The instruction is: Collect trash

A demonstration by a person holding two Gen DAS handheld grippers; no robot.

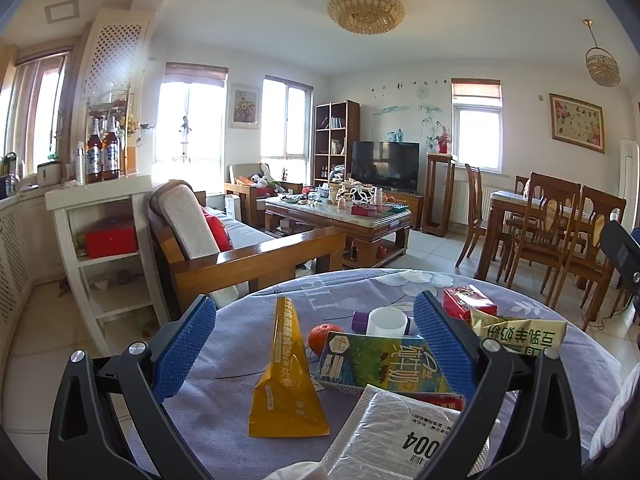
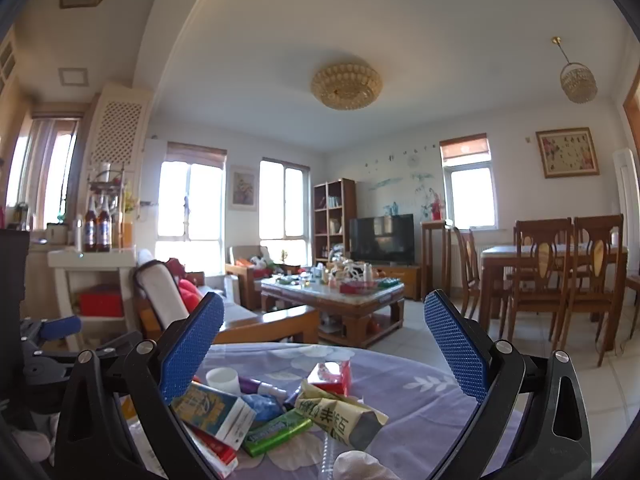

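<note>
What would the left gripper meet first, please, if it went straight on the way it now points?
Probably the milk carton: the open left gripper tilts slightly down toward the table, and the carton lies between its fingers, with the orange just behind. Depth is unclear.

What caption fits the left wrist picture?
Open left gripper hovers over a yellow pouch, milk carton and orange.

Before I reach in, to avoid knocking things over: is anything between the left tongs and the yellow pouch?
Nothing visible. The left tongs stand open and the yellow pouch sits between them, nearest the camera; the orange lies behind it.
</note>
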